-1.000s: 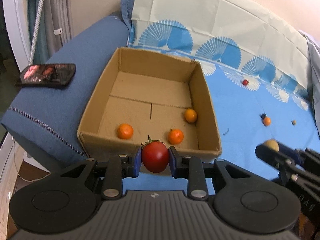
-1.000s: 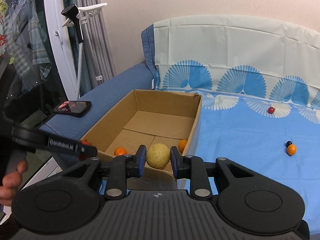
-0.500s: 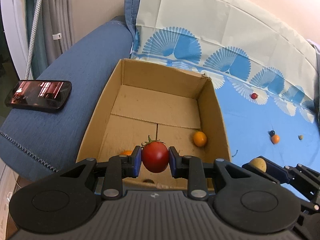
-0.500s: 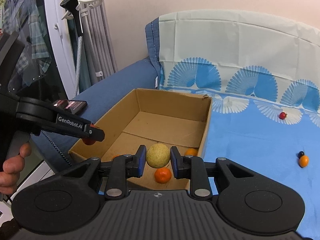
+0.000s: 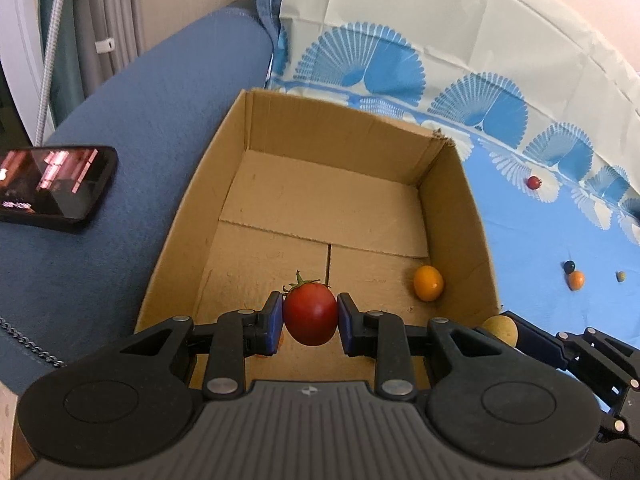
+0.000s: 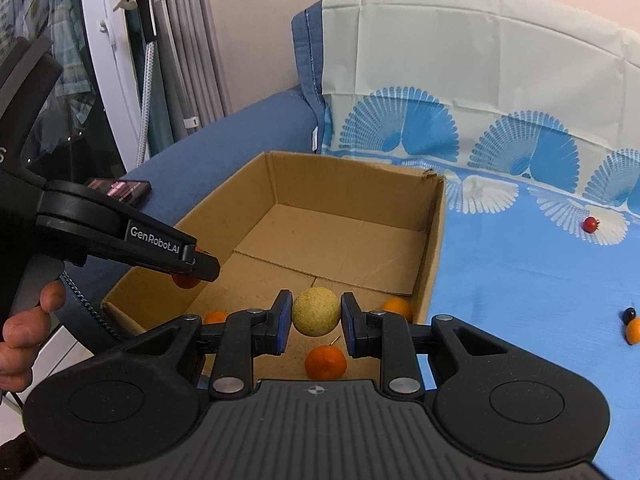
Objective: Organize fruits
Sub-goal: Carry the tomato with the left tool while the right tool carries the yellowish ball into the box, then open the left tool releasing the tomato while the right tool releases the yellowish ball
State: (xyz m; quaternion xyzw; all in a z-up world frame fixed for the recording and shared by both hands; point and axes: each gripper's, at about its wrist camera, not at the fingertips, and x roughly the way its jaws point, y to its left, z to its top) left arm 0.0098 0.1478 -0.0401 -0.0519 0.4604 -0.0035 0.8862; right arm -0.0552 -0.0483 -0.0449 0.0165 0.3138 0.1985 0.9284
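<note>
Cardboard is what you have under both tools: the open box (image 5: 452, 216) sits on the sofa seat, its left wall against the dark blue armrest (image 5: 132, 128) and its right wall on the light blue fan-print cloth (image 6: 520, 272).

Your left gripper (image 5: 310, 320) is pinching a red tomato (image 5: 310, 314) with a green stem between its blue pads, and it hangs over the near part of the box floor. Your right gripper (image 6: 316, 318) is clamped on a pale yellow round fruit (image 6: 316, 311), also above the near end of the box, closer to its right wall. In the left wrist view that yellow fruit (image 5: 500, 329) shows just past the box's near right corner.

Inside the box, one orange fruit (image 5: 428, 283) lies against the right wall near the front. From the right wrist view you can see another orange fruit (image 6: 325, 362) on the floor just below your pads, and one more (image 6: 216, 317) toward the near left side, partly hidden by the gripper.

Out on the cloth, well apart from the box, a small red fruit (image 6: 590, 224) lies near the back edge of the seat, and a small orange fruit (image 5: 576, 280) touches a dark berry (image 5: 569, 267) farther forward. A phone (image 5: 52, 186) with a lit screen rests on the armrest. Your left hand (image 6: 24, 320) grips the tool's handle.
</note>
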